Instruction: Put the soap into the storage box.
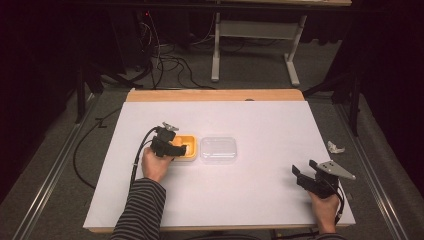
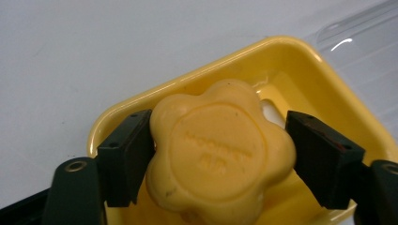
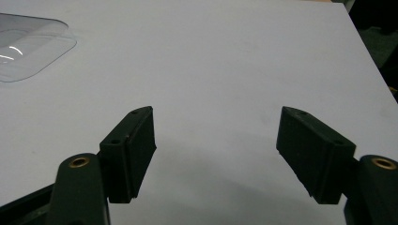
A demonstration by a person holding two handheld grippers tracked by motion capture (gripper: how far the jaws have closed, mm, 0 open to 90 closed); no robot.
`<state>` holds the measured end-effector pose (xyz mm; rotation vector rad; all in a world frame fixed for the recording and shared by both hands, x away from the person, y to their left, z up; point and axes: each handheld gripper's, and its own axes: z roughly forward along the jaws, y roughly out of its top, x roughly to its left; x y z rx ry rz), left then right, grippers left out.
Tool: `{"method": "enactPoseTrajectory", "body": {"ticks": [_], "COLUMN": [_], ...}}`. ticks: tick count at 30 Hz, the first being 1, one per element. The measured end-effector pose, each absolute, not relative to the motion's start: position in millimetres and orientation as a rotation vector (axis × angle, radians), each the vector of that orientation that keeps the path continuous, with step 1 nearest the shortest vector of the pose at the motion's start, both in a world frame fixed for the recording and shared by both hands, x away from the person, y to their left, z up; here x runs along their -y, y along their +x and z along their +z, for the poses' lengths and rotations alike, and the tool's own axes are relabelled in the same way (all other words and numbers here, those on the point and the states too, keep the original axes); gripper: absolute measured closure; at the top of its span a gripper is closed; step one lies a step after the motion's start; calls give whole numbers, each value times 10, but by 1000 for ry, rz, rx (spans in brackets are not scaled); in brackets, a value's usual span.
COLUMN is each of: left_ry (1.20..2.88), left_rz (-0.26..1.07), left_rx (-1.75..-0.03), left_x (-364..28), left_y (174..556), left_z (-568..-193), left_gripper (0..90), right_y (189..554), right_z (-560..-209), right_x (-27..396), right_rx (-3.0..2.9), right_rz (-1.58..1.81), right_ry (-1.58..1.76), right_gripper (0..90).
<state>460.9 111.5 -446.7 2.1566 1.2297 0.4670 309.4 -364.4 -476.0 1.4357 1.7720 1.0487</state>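
A white counter (image 1: 260,120) was seen from above, with a wooden edge along its far side. Left of the frame's centre, a yellow tray (image 1: 188,154) was set on it, and a clear lid (image 1: 218,149) lay flat just to the tray's right, touching or nearly touching it.

The left gripper (image 1: 181,148) was held over the tray by the left hand (image 1: 156,165), a striped sleeve (image 1: 141,210) rising from the bottom edge. In the left gripper view, a yellow flower-shaped soap (image 2: 220,150) with raised lettering, too blurred to be read, was seen inside the tray (image 2: 300,61), between the two fingers (image 2: 126,159). The left finger was pressed against the soap's side; the right finger was just beside it, and contact there could not be told. The fingers were thus closed around the soap, though a firm clamp could not be confirmed. Part of the lid (image 2: 366,42) was visible at the upper right of that view.

The right gripper (image 1: 303,173) was held by the right hand (image 1: 324,207) near the lower right corner of the counter, well apart from the tray. In the right gripper view, its fingers (image 3: 129,150) were spread wide above bare counter (image 3: 225,70), nothing being between them, and the lid (image 3: 28,44) was seen at the upper left.

A crumpled white scrap (image 1: 335,147) lay on the floor beside the counter's right edge.
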Motion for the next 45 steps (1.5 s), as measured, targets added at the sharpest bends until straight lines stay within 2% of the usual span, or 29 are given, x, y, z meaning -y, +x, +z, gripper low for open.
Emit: {"method": "enactPoseTrajectory", "body": {"ticks": [25,45], "left_ry": [2006,1901], "left_rz": [540,546], "left_rx": [-1107,-1121], "left_x": [-1280,-1534], "left_y": [4268,4026], "left_z": [-4040,-3953], "left_gripper": [227,232], "right_y": [3105,3108], "right_z": [-4761,-4761], "right_x": [3644,3640], "right_rx": [-1780,-1784], "right_rz": [1046,1039], "right_ry": [1442,1438], "right_gripper": [289,290]}}
